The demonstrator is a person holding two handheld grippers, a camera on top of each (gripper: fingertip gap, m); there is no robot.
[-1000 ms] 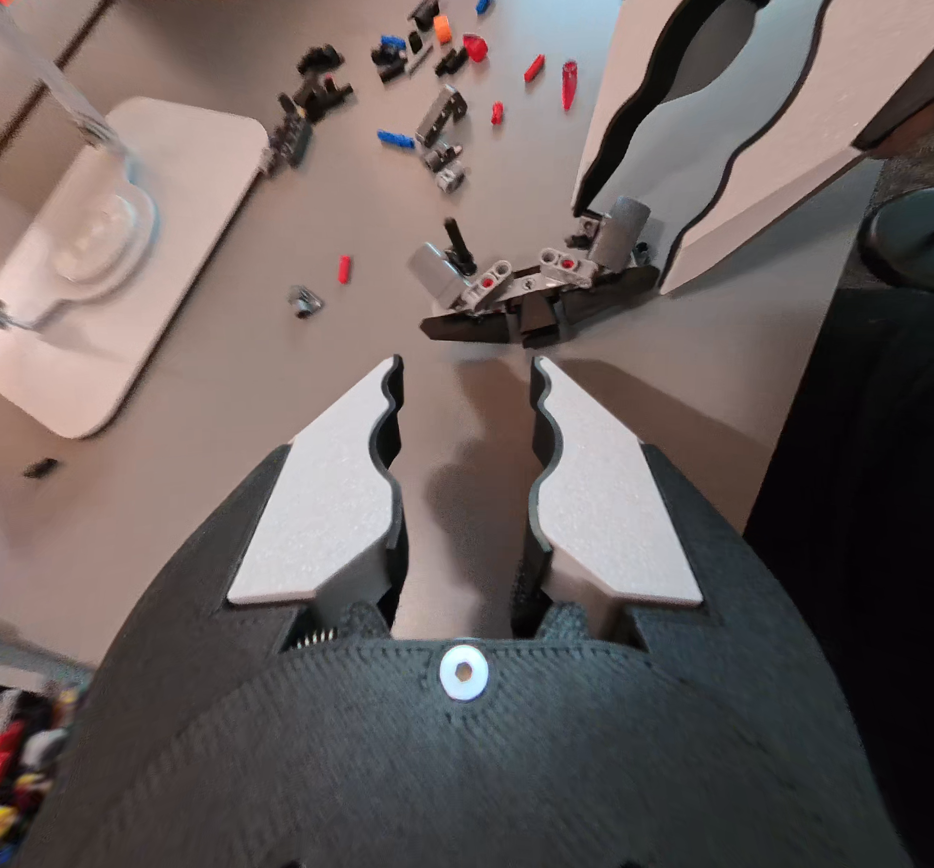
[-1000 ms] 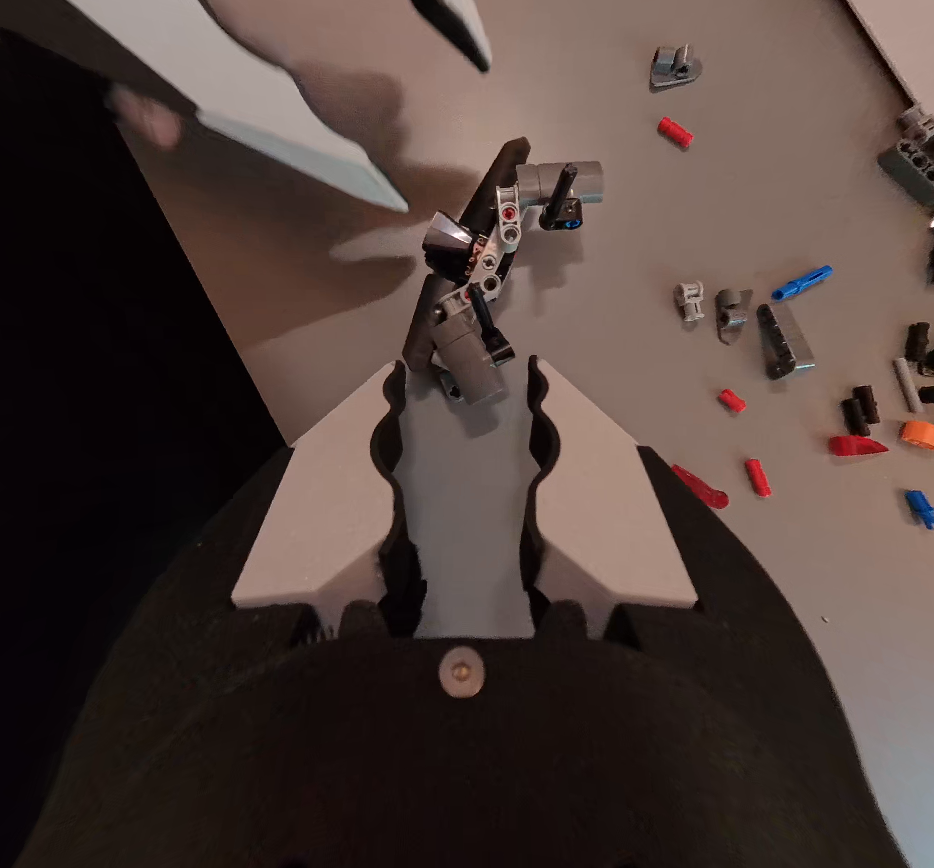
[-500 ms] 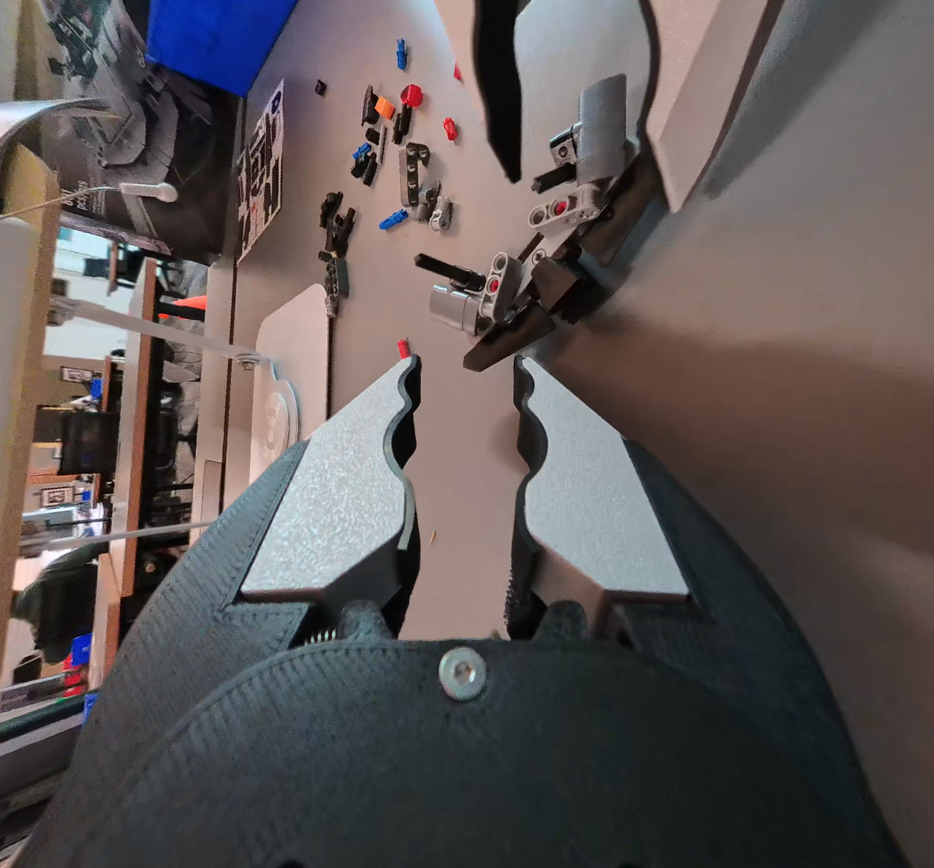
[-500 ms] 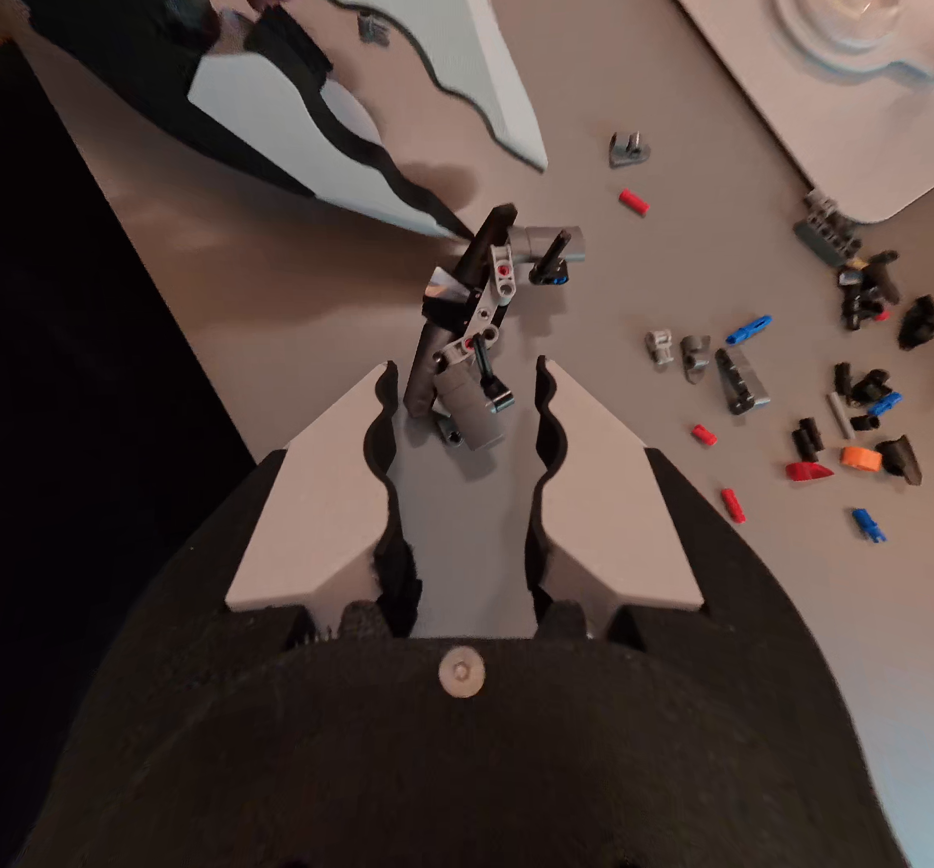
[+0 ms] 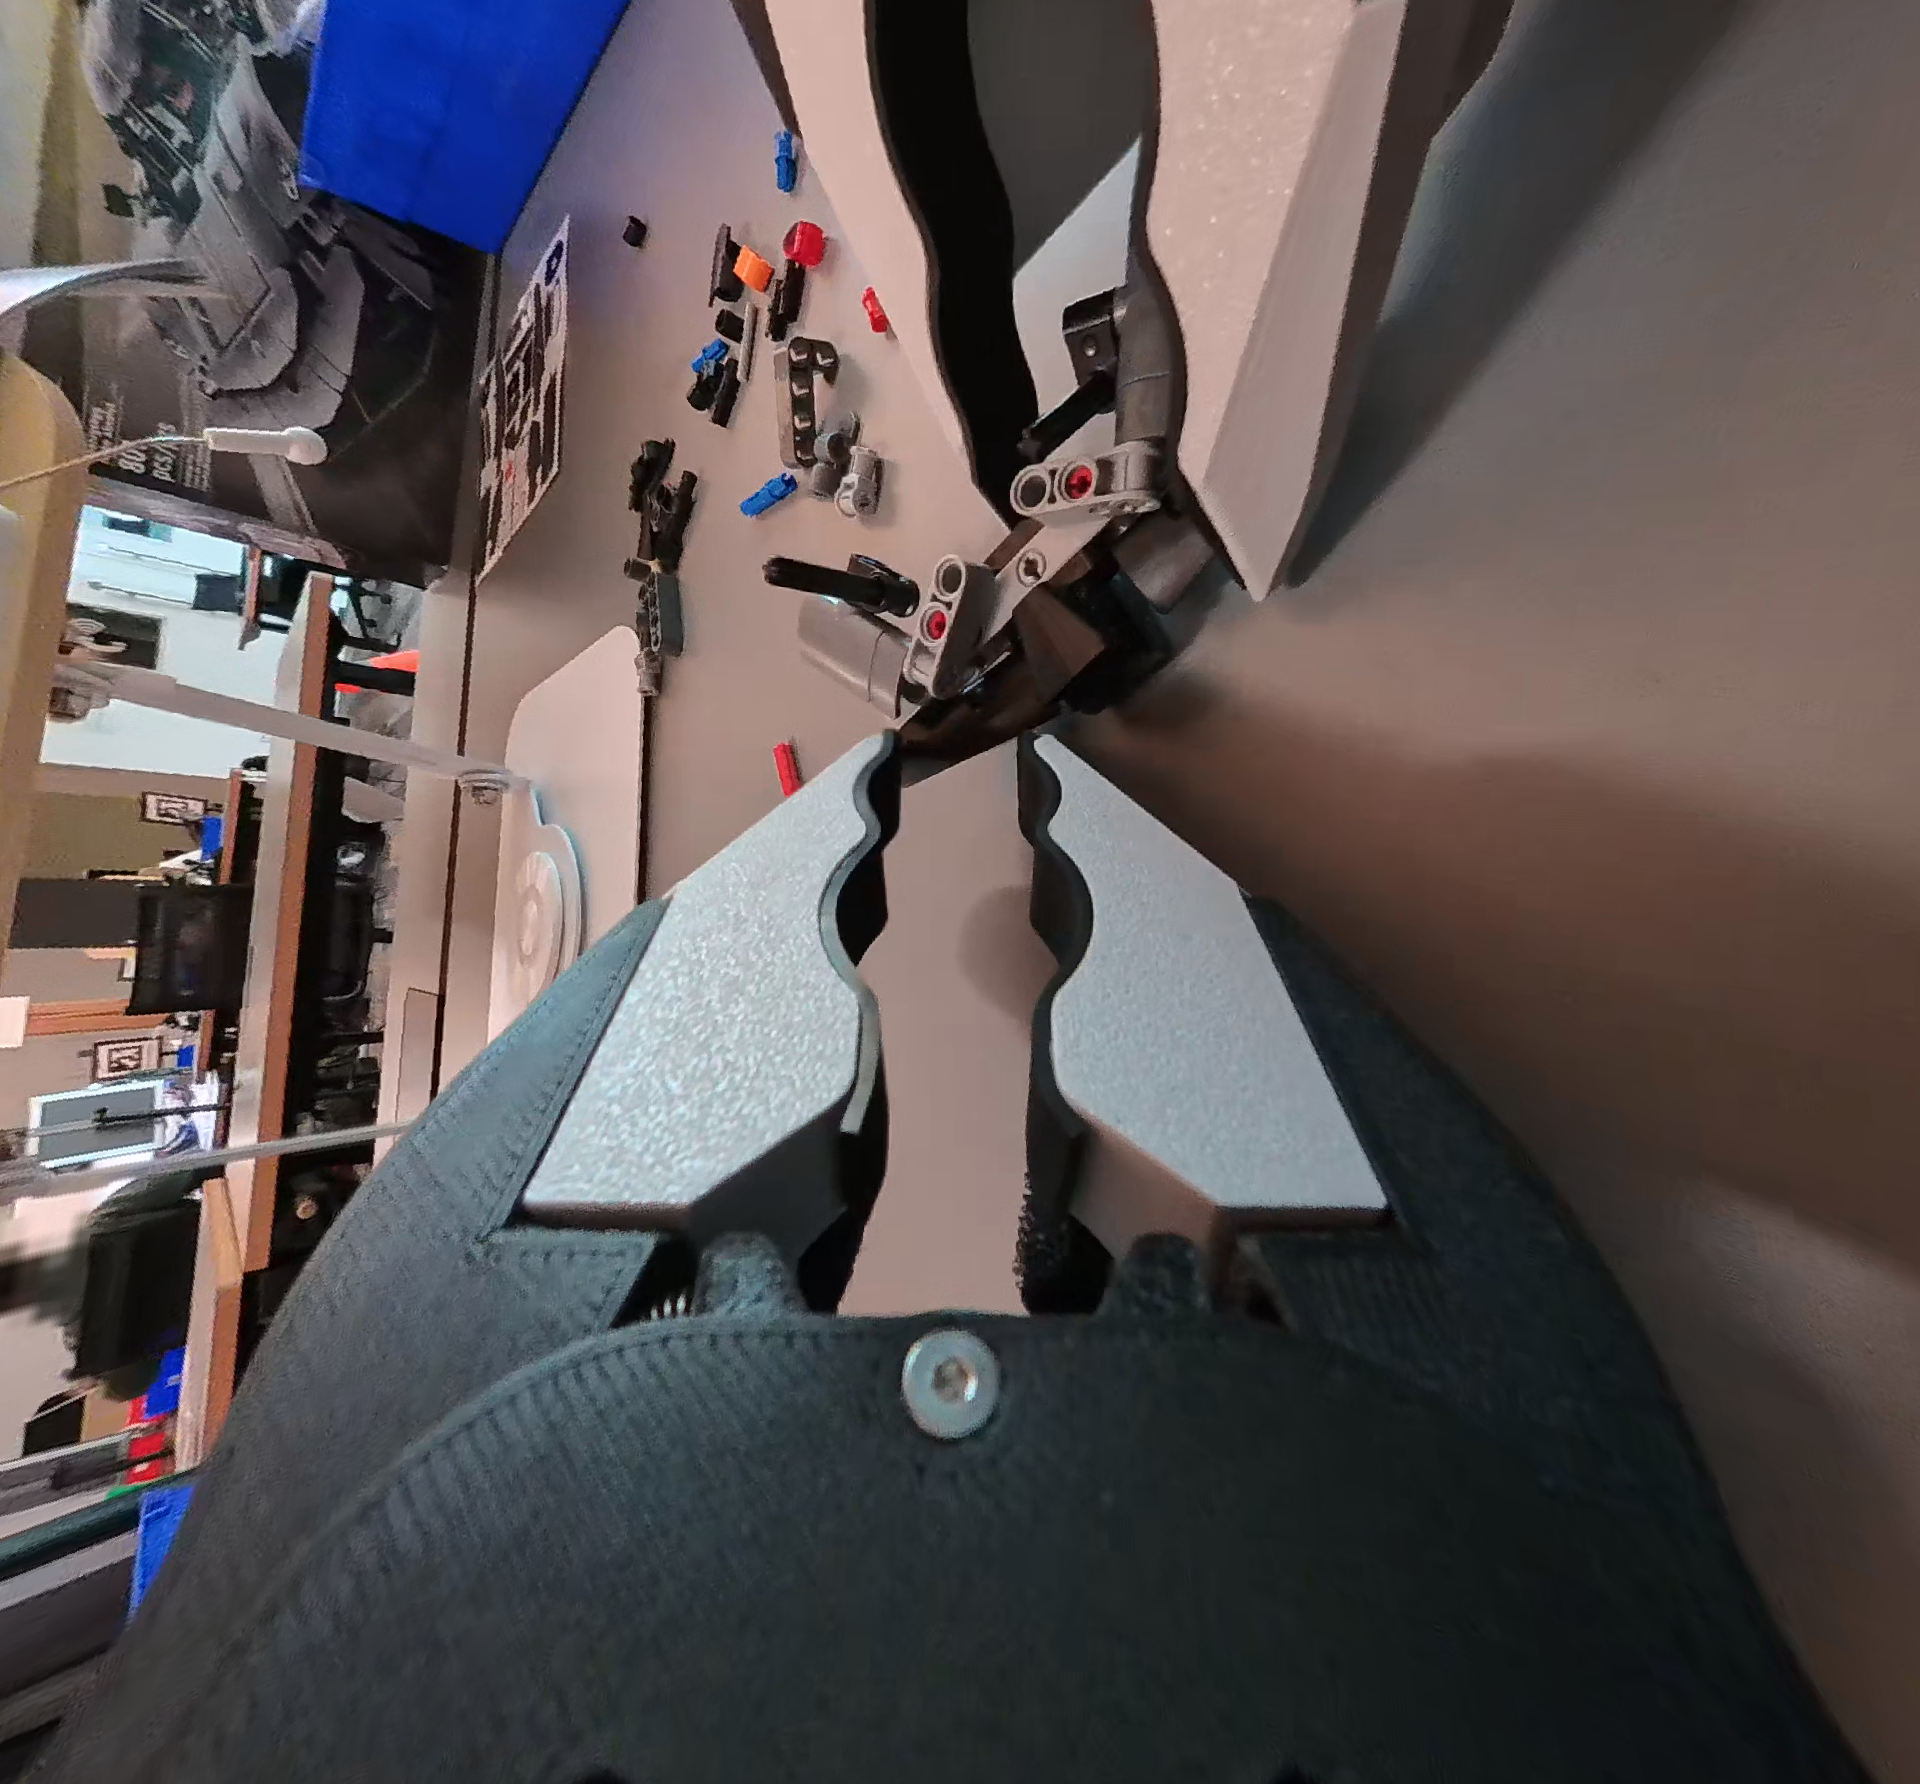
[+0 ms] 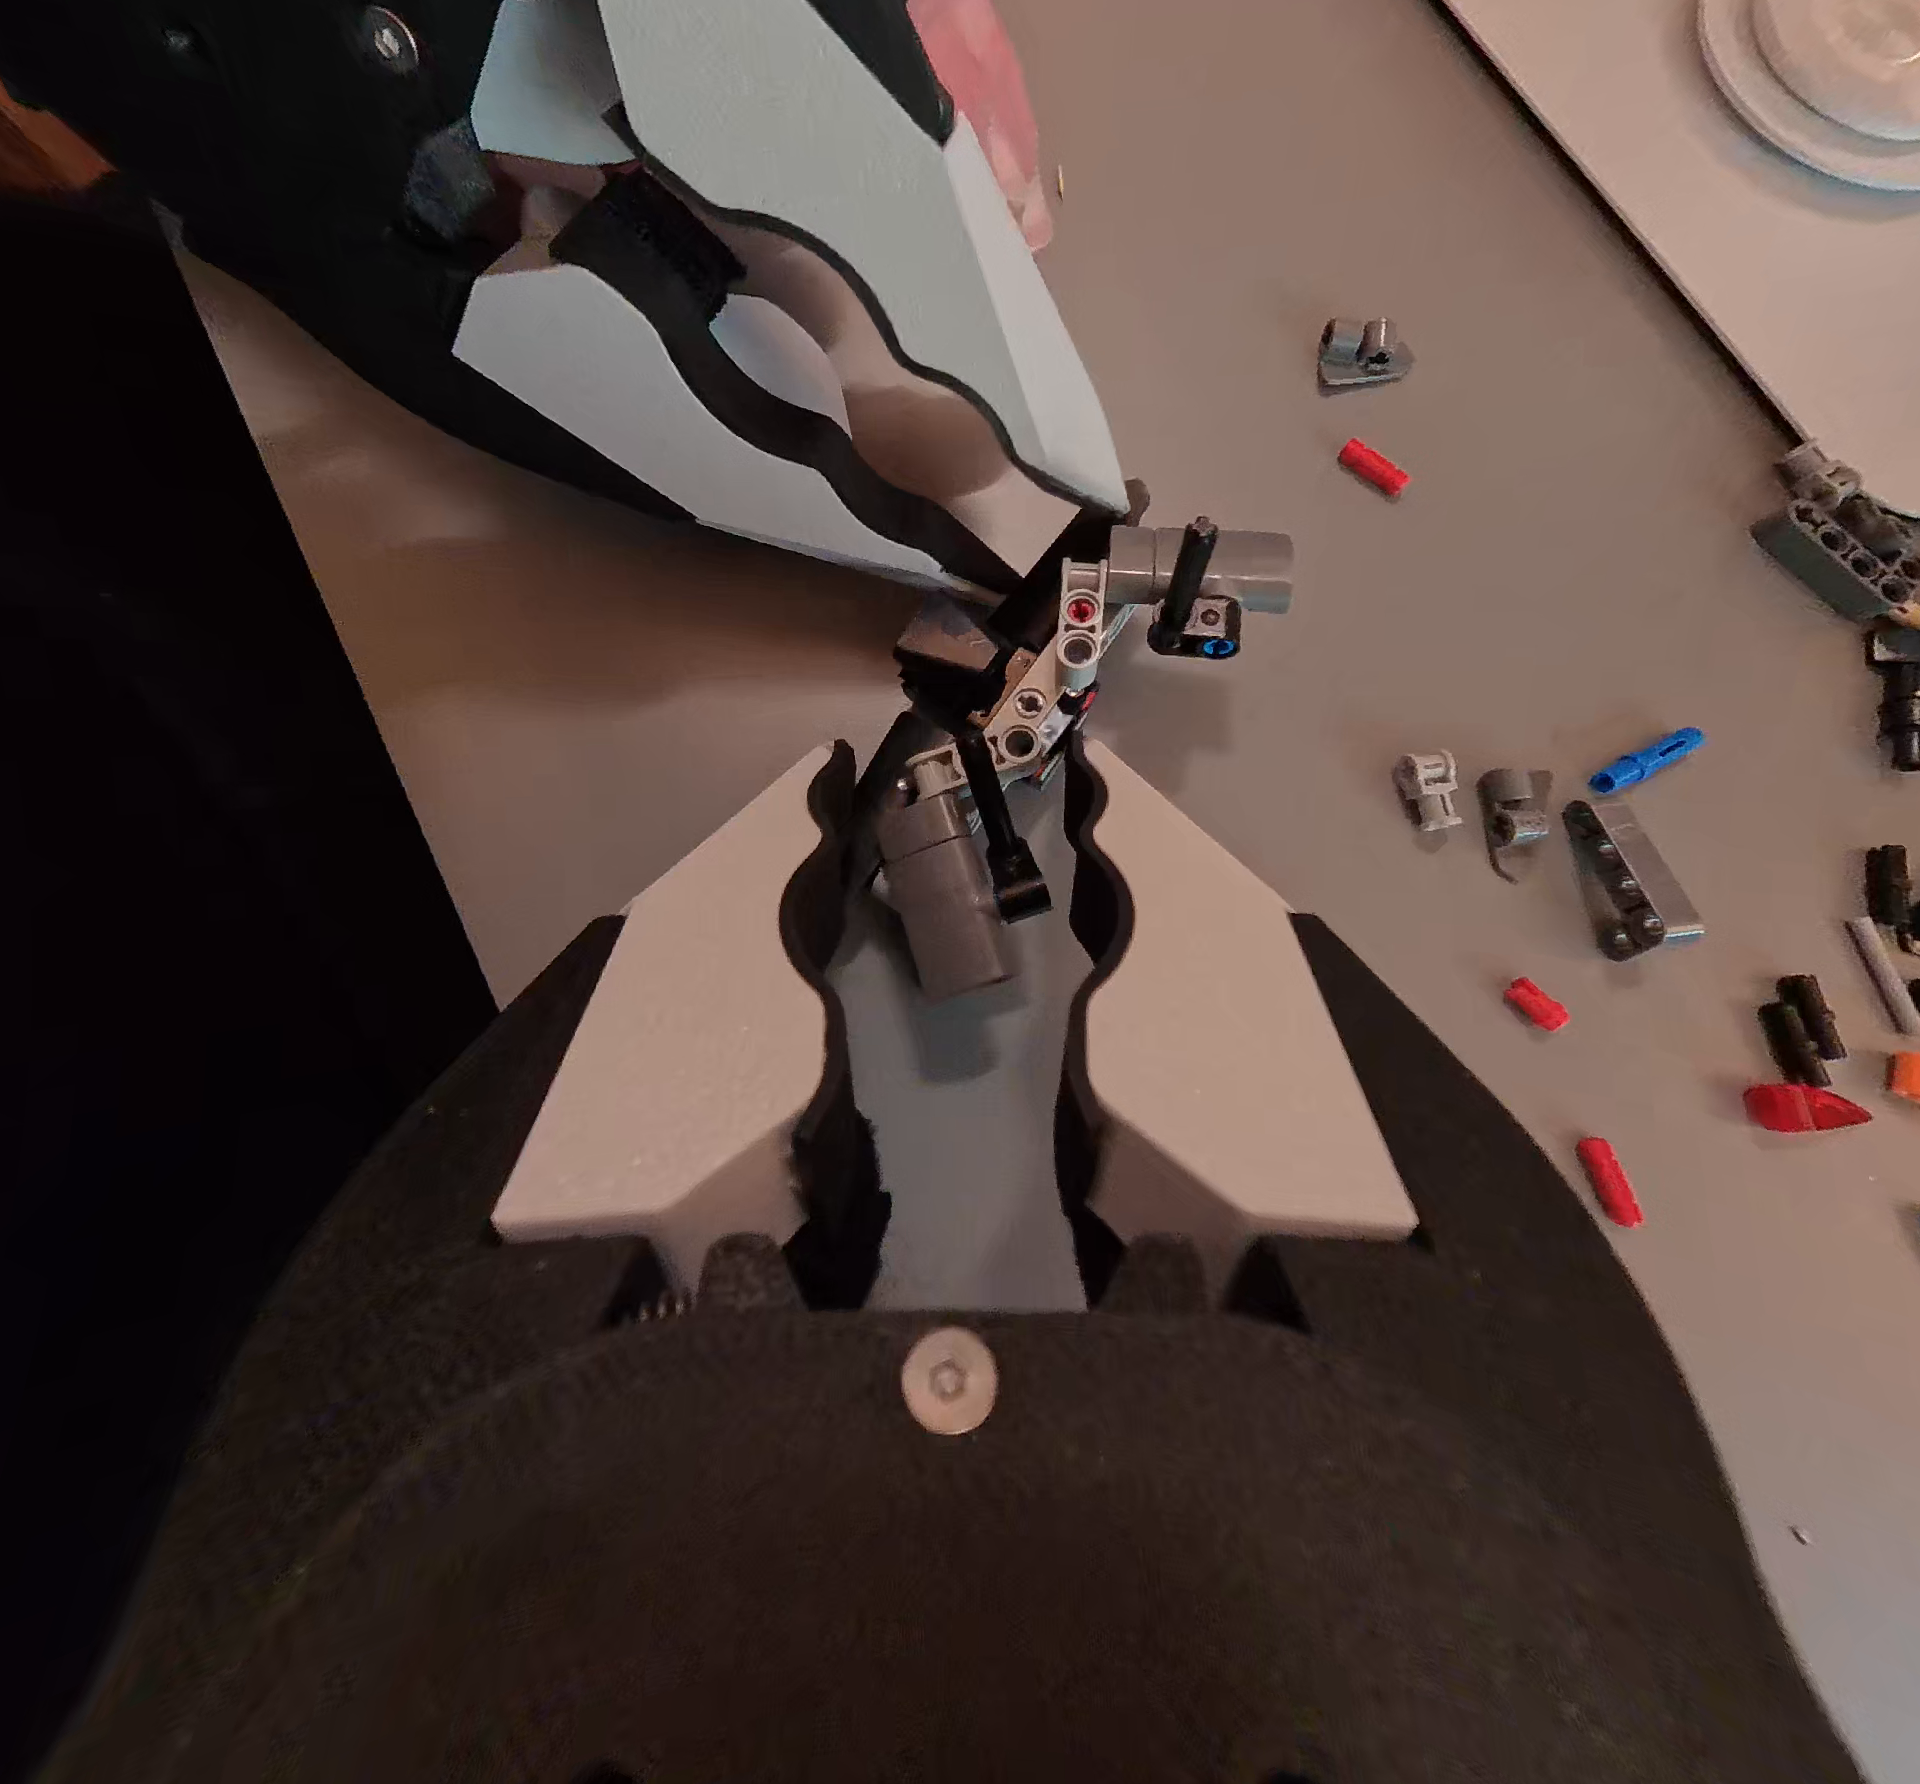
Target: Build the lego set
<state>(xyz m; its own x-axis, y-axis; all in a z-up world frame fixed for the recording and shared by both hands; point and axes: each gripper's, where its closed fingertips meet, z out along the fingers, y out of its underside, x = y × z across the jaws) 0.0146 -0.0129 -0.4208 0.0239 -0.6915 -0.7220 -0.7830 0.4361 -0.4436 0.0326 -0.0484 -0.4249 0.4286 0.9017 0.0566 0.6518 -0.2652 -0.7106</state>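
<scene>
right gripper [image 6: 951, 768]: jaws apart, straddling near grey cylinder of the lego assembly [image 6: 1023, 685] on table [image 6: 1299, 124] | left gripper [image 5: 951, 758]: jaws apart, tips at far end | handling: light, stiff, pins likely pop loose; grip black base beam | change: both grippers closer than 1 s ago, left rolled sideways | loose pieces [image 6: 1621, 861] beyond

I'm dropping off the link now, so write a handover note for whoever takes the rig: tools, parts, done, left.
Left tool: open, tips at the black end of the partly built model, not gripping.
Right tool: open, fingers either side of its grey cylinder end, not clamped.
It lies on the table; loose pieces are scattered beside it.
Done: a small black and grey sub-assembly.
Left: grasp it, add the remaining pieces.
</scene>
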